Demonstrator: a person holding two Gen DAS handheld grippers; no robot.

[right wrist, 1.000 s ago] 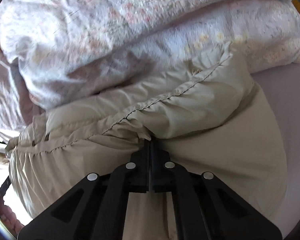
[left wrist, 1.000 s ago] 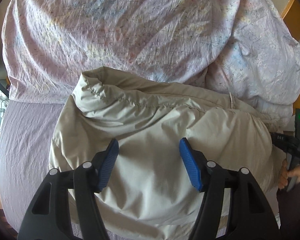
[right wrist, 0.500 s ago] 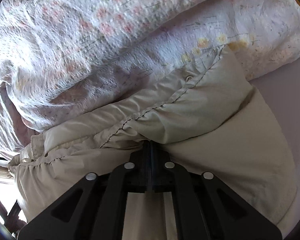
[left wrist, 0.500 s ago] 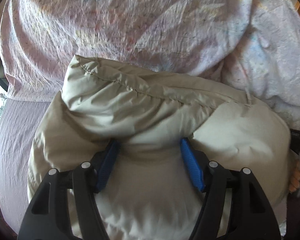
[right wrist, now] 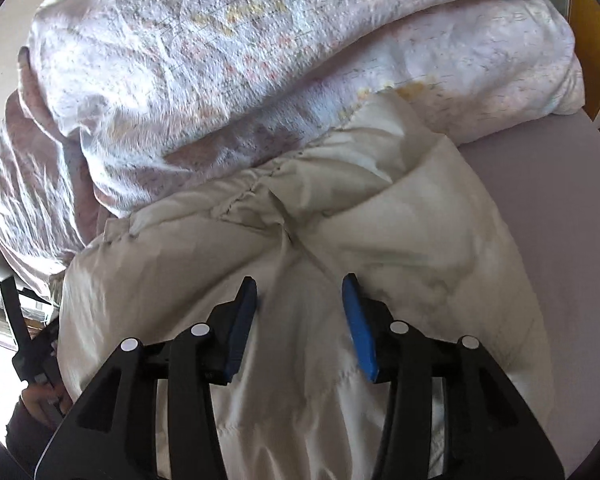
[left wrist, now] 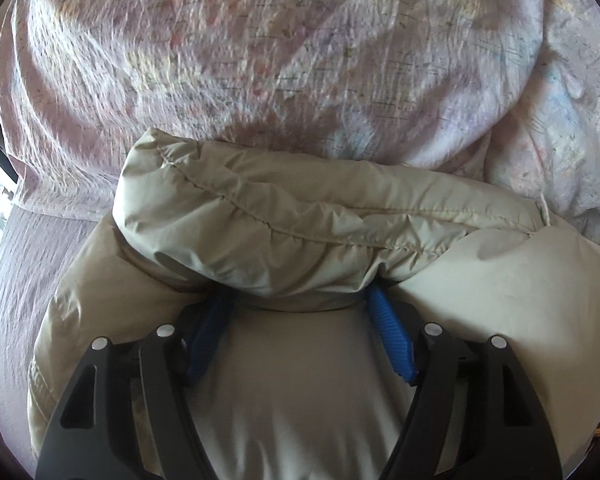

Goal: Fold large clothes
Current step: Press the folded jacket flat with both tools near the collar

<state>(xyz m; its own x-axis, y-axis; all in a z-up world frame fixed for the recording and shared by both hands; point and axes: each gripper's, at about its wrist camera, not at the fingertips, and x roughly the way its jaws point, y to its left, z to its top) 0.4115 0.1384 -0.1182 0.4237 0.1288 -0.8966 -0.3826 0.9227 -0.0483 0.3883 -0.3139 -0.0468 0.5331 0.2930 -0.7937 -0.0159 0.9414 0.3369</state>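
Garment: one beige padded nylon jacket (left wrist: 300, 380) lies on the lilac bed sheet (left wrist: 32, 264), near side of the bed, its far edge against the bedding.
Fold: the stitched roll (left wrist: 292, 224) sits doubled toward you over the body, which I judge a fold laid in.
Left gripper (left wrist: 298, 328): your jaws are opening, wide, tips tucked under the roll; the blue pads (left wrist: 390, 336) do not pinch it, so you likely only steady the fold.
Right gripper (right wrist: 300, 314): jaws opening, about half apart, cloth under them, nothing gripped; a release, by my reading.
Bedding: one floral crinkled white duvet (right wrist: 220, 60) is heaped on the far side, limiting room.
Count: one jacket, one duvet, two grippers.
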